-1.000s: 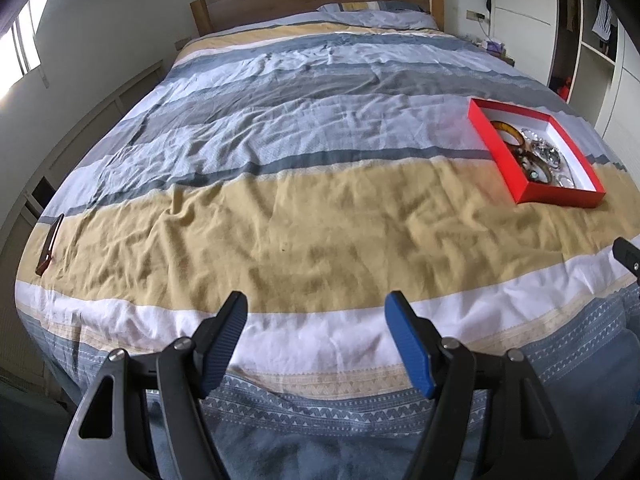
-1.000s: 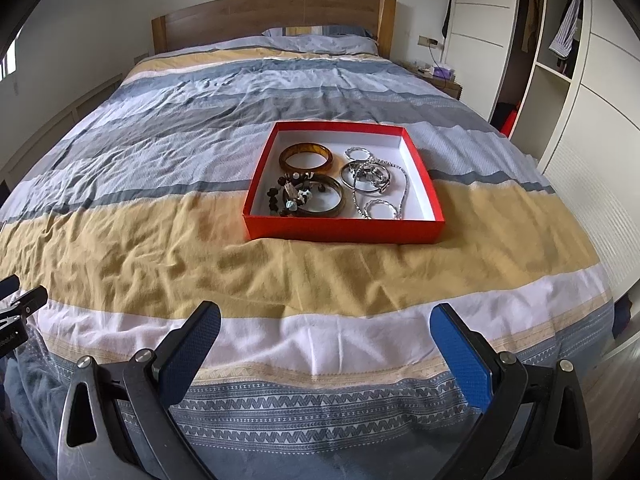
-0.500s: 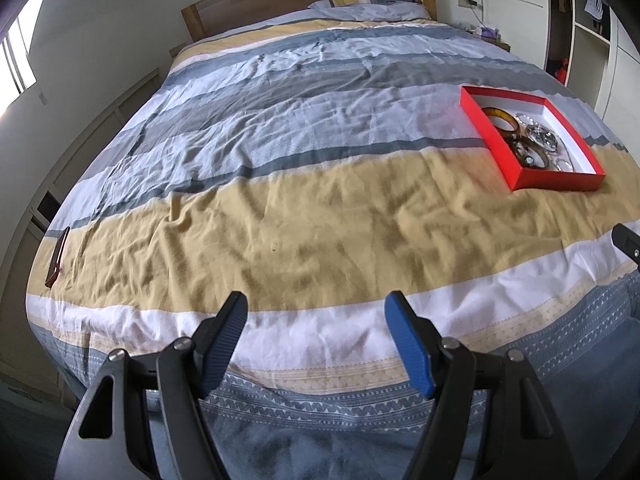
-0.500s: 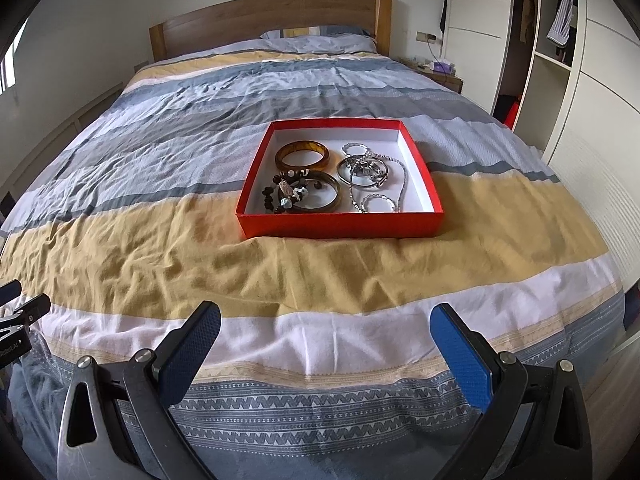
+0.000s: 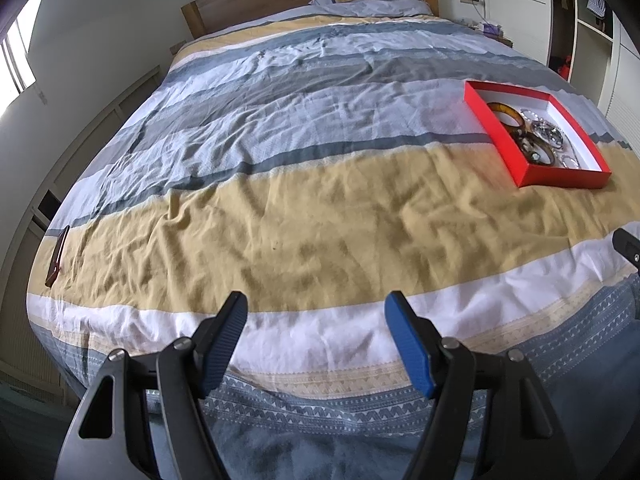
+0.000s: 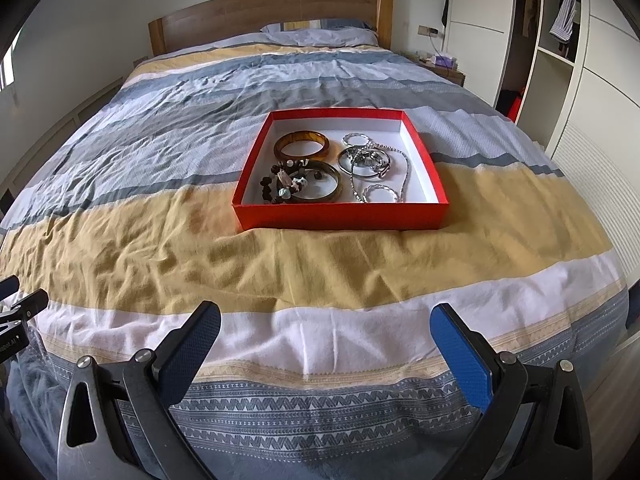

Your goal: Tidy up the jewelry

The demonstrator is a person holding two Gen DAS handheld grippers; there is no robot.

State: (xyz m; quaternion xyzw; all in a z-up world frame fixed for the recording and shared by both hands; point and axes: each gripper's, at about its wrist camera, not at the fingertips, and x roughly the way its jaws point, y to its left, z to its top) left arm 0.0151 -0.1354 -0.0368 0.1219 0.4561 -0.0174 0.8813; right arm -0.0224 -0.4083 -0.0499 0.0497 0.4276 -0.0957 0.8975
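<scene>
1. Red box (image 6: 340, 214) sits on the bed (image 6: 280, 264) at about 12 o'clock from the right gripper (image 6: 325, 336), near wall square to the jaws, long axis running 9-to-3.
2. Jewelry is all inside the box: amber bangle (image 6: 302, 145) at the back left, dark bangle (image 6: 320, 187) with a beaded bracelet (image 6: 280, 186) over it at the front left, silver bangles and chain (image 6: 368, 162) on the right half.
3. Right gripper's jaws are spread wide, empty, well short of the box.
4. Left gripper (image 5: 316, 322) is also parted and empty; the box lies at about 2 o'clock from it, well apart. Right is likely the nearer arm.
5. Only wrinkled duvet lies between; nothing blocks the path. Dark flat object (image 5: 57, 256) at the bed's left edge, irrelevant.
</scene>
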